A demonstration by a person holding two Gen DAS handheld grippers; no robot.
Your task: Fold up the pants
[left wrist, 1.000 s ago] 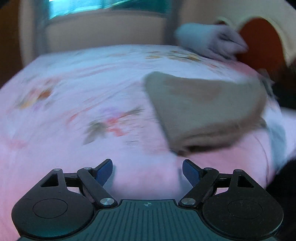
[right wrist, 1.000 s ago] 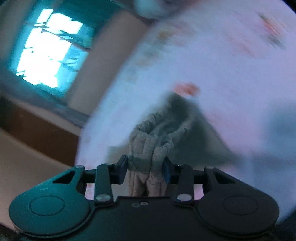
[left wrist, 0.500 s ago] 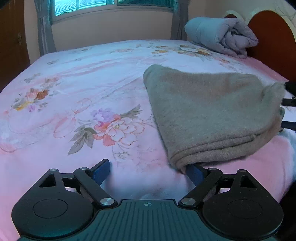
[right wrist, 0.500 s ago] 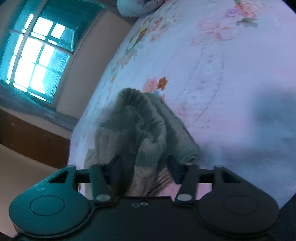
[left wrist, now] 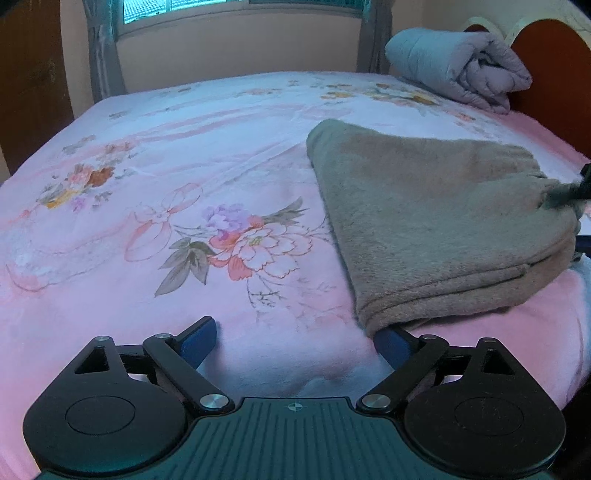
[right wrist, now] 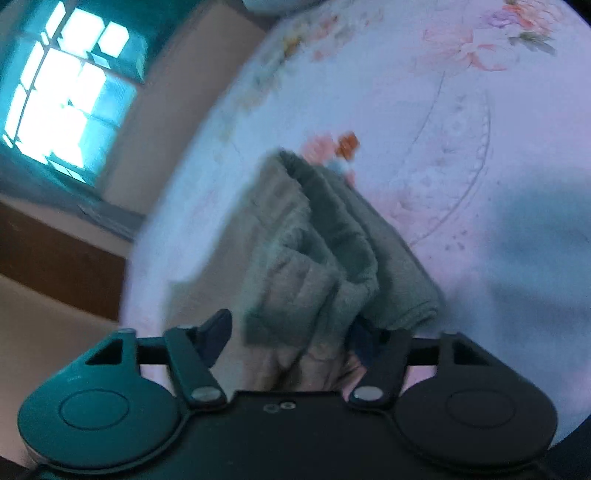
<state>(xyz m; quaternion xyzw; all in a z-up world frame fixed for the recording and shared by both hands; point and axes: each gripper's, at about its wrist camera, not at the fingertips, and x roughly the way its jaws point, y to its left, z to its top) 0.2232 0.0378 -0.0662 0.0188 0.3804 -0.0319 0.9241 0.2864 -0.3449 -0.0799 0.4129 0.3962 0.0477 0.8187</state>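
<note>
The grey-brown fleece pants (left wrist: 436, 221) lie folded into a thick wedge on the right side of the pink floral bed (left wrist: 184, 206). My left gripper (left wrist: 295, 336) is open and empty just in front of them, its right finger under the near folded corner. In the right wrist view my right gripper (right wrist: 291, 332) is open, its jaws wide apart, with the bunched end of the pants (right wrist: 317, 258) resting loosely between them. The right gripper's tip shows at the far right edge of the left wrist view (left wrist: 585, 184).
A rolled grey quilt (left wrist: 458, 70) lies at the head of the bed beside the red-brown headboard (left wrist: 550, 51). A window (left wrist: 236, 7) and wall run along the far side. A brown wooden panel (left wrist: 33, 85) stands at the left.
My right gripper was shut on the bunched pants end one second ago; its jaws have opened and let it go. The pants have settled on the bed. My left gripper moved closer to the fold.
</note>
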